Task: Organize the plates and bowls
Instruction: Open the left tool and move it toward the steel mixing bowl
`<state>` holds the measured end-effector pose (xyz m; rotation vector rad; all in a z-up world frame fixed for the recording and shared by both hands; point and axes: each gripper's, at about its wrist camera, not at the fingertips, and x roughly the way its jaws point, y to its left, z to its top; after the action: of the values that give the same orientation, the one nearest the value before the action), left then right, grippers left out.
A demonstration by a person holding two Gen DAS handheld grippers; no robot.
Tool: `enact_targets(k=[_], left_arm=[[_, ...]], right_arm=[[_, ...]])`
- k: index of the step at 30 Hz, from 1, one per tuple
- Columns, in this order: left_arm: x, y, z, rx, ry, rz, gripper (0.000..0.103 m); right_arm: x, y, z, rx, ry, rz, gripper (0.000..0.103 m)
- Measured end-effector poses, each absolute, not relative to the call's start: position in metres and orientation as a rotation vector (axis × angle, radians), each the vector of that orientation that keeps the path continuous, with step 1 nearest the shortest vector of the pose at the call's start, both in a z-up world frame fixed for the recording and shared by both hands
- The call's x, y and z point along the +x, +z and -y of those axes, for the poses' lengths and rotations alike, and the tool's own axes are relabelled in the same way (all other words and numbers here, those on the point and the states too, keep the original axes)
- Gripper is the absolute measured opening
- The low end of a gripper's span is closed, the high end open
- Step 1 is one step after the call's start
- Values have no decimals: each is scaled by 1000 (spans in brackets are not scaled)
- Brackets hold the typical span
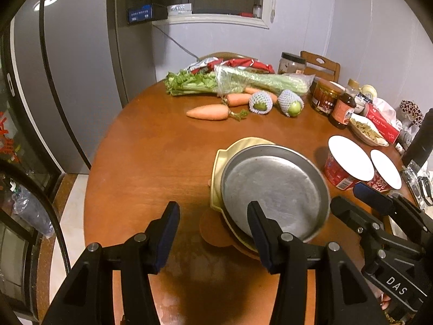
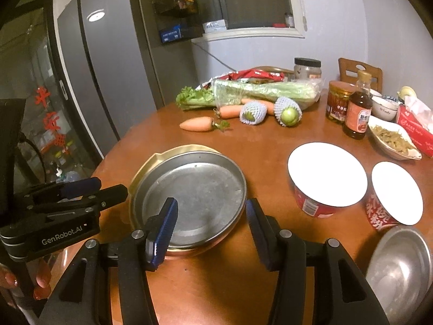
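Left gripper [image 1: 213, 233]: jaws apart, nothing between them, near the plates' left edge.
Plate stack: metal plate [image 2: 193, 197] on top of yellow plate [image 2: 151, 162], on the round table [image 2: 243, 159].
Right gripper [image 2: 211, 230]: jaws apart, empty, over the stack's near rim.
Metal bowl [image 2: 400, 268]: near right edge of the table.

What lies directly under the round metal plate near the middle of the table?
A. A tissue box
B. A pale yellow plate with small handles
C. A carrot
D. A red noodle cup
B: the metal plate sits on top of a pale yellow plate, whose rim and handle stick out at its far left side; the noodle cups, carrots and tissue box stand apart on the table.
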<state>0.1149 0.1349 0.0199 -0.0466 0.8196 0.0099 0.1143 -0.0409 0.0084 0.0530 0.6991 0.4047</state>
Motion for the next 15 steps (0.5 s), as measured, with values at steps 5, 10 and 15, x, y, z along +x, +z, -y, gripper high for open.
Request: enact_targets(k=[5,10,15], left_arm=[[101,35,-129,-38,14,-785,53],[89,50,-119,-42,-1,-756,54],[80,60,-104,-46,-29,-731,55]], right_arm=[[101,21,51,55,395,-669,55],[88,35,63,55,384,-639,55],[73,47,84,76,367,-614,56]])
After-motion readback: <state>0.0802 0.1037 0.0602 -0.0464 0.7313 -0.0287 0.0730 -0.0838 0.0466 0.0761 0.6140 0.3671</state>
